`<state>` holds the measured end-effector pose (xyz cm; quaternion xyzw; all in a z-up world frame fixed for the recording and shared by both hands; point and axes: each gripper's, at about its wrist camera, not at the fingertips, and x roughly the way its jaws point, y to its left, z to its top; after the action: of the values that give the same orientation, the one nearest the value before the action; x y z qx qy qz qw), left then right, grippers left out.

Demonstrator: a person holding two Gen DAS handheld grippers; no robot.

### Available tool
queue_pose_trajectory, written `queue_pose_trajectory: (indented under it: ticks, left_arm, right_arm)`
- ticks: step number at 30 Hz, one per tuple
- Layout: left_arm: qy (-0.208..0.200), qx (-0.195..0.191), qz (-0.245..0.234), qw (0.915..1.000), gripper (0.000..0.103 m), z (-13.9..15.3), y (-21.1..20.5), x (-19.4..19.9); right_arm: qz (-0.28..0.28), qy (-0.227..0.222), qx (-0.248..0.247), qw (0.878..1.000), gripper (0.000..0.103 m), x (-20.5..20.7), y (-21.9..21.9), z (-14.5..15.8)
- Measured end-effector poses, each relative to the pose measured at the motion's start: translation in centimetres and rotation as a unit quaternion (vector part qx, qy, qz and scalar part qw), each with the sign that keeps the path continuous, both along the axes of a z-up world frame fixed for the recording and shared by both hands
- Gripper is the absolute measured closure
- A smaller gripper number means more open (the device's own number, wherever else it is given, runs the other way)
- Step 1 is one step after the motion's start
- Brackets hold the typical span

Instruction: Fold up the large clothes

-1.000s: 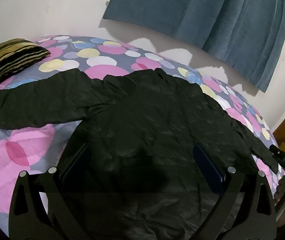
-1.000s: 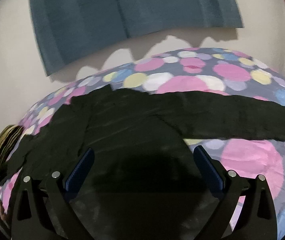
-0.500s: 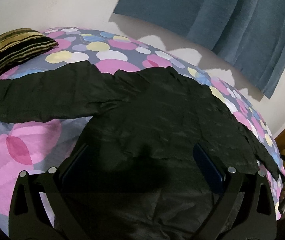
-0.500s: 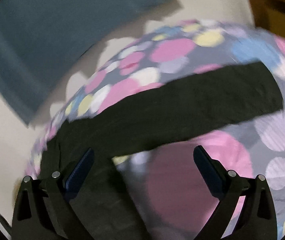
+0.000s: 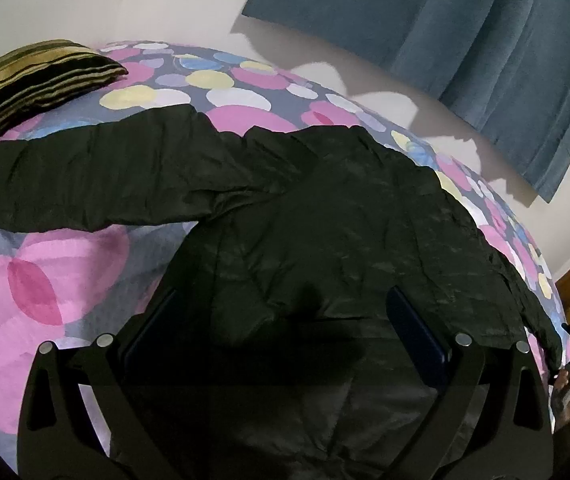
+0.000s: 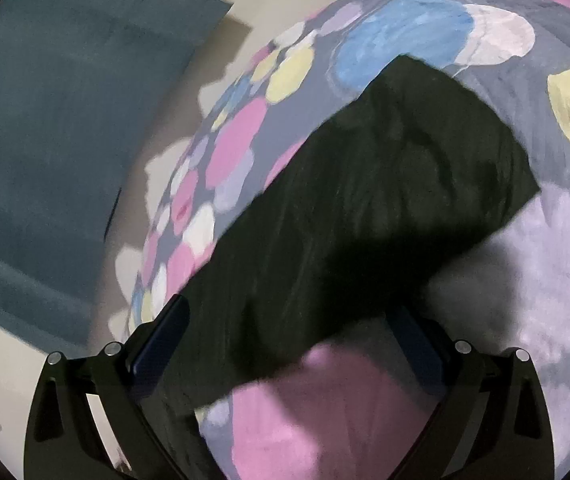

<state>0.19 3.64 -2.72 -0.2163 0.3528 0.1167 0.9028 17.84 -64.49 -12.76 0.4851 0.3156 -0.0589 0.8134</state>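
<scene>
Black jacket [image 5: 325,216] spread on dotted bedspread [image 5: 45,280]; striped pillow [image 5: 33,80] beside sleeve.

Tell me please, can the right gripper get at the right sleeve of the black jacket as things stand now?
Probably yes. The right gripper is open, and the sleeve lies flat on the dotted bedsheet just ahead of its fingers, with nothing on top of it or between them.

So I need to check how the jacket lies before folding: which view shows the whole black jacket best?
The left wrist view: the black jacket lies spread on the bedspread, body and both sleeves visible. The right wrist view shows only one sleeve, blurred.
</scene>
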Motion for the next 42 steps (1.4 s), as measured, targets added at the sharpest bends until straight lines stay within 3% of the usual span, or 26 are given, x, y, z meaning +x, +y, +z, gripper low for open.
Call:
queue_pose_trajectory:
  ticks: [4, 6, 8, 14, 19, 25, 28, 34, 38, 42]
  left_arm:
    - [0.005, 0.001, 0.002, 1.0000, 0.002, -0.3, 0.2, 0.1]
    - [0.006, 0.000, 0.004, 1.0000, 0.002, -0.4, 0.4, 0.0]
    - [0.004, -0.002, 0.006, 1.0000, 0.002, -0.3, 0.6, -0.1]
    - [0.003, -0.002, 0.008, 1.0000, 0.002, -0.2, 1.1, -0.3]
    - [-0.001, 0.001, 0.010, 1.0000, 0.002, 0.3, 1.7, -0.8]
    - [-0.006, -0.001, 0.017, 0.9998, 0.002, 0.8, 2.7, -1.6]
    - [-0.007, -0.006, 0.023, 0.9997, 0.002, 0.8, 3.2, -2.0]
    - [-0.013, -0.012, 0.027, 0.9995, 0.002, 1.1, 3.6, -2.2]
    - [-0.015, -0.016, 0.025, 0.9994, 0.002, 1.2, 3.7, -2.1]
    - [-0.018, -0.018, 0.023, 0.9994, 0.002, 1.4, 3.7, -2.1]
  right_arm:
    - [-0.027, -0.017, 0.003, 0.999, 0.007, 0.7, -1.2, 0.0]
    - [-0.039, -0.009, 0.000, 0.999, 0.021, 0.8, -1.5, 0.0]
    - [-0.045, 0.006, 0.003, 0.999, 0.054, 0.9, -1.9, -0.7]
    - [-0.045, 0.009, 0.035, 0.998, 0.089, 1.6, -3.2, -1.4]
    - [-0.017, -0.022, -0.023, 0.999, 0.091, 2.2, -0.8, 2.7]
    - [0.072, -0.080, -0.107, 0.988, 0.092, 3.9, 7.0, 9.6]
    - [0.128, -0.101, -0.152, 0.975, 0.093, 5.0, 12.8, 12.5]
    - [0.244, -0.142, -0.225, 0.933, 0.093, 6.0, 25.6, 15.7]
    - [0.316, -0.148, -0.275, 0.896, 0.093, 6.2, 33.0, 15.5]
    - [0.388, -0.128, -0.314, 0.857, 0.093, 6.0, 39.1, 13.1]
